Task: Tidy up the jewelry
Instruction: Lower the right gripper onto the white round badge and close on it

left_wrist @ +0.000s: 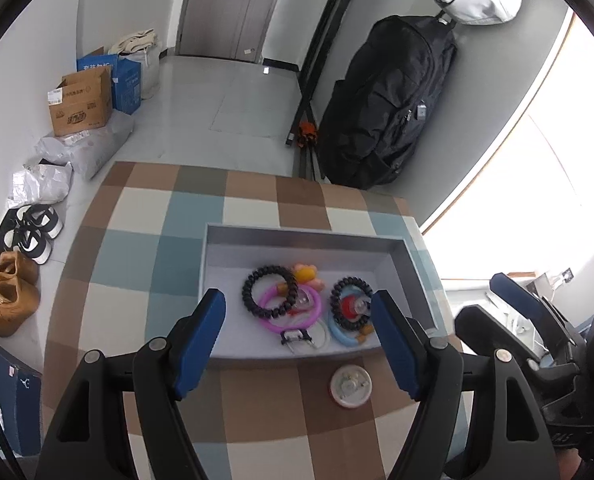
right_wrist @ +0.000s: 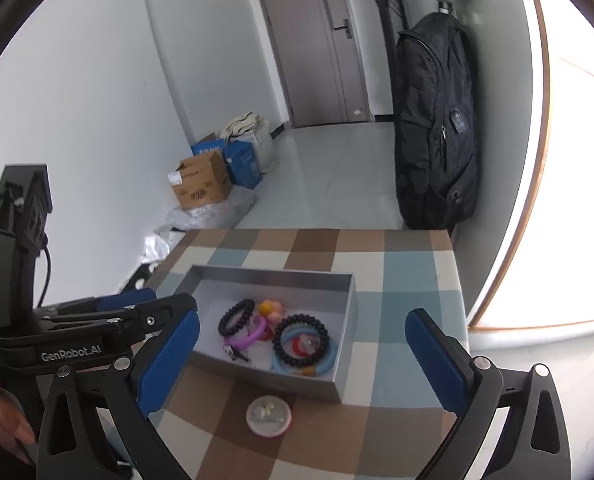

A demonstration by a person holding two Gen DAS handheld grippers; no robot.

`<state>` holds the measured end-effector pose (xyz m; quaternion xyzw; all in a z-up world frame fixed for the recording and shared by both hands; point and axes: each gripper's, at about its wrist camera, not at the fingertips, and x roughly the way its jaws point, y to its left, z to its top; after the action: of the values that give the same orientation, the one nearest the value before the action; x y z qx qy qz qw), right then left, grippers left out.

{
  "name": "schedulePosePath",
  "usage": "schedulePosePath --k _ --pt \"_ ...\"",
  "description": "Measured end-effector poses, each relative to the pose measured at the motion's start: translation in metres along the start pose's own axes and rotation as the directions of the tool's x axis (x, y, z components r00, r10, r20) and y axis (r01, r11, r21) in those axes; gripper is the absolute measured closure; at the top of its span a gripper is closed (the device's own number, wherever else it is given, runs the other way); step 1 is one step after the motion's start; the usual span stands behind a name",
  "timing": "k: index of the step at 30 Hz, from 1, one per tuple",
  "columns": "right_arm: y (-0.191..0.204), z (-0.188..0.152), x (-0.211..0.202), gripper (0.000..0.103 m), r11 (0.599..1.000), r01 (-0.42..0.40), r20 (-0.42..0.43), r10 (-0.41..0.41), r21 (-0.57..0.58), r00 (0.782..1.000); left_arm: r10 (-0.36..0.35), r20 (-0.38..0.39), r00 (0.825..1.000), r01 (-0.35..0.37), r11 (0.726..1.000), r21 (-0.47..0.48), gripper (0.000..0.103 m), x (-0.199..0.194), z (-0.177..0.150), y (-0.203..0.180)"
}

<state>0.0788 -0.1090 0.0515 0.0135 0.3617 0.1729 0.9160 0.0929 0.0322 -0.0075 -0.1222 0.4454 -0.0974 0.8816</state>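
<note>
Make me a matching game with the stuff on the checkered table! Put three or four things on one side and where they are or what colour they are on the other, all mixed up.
Things:
1. pink ring
2. light blue ring
3. small round case
4. yellow charm

Clues:
A. on the tablecloth, outside the grey box
B. under a black bead bracelet, at the box's right end
C. nearest the far wall of the box
D. under a black bead bracelet, near the middle of the box

Pairs: 1-D, 2-B, 3-A, 4-C

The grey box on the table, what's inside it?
The grey box holds two black beaded bracelets, a pink ring, a light blue ring, a yellow-orange trinket and a small clip. Whatever lies beneath the pile is covered.
</note>
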Motion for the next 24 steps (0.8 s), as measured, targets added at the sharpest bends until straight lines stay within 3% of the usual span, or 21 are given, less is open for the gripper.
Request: schedulePosePath --k 13,24 --pt "-0.009 -0.026 -0.019 0.0 0.999 0.04 -0.026 -0.04 0.007 0.999 0.013 0.009 1.0 -0.014 0.993 0.12 0.03 -0.012 -0.035 -0.02" --pt "-0.028 -0.032 -0.033 0.0 0.995 0.059 -0.043 -0.056 0.077 0.998 0.074 -0.082 0.994 -0.052 0.97 0.236 0.029 0.011 -0.064 -0.039"
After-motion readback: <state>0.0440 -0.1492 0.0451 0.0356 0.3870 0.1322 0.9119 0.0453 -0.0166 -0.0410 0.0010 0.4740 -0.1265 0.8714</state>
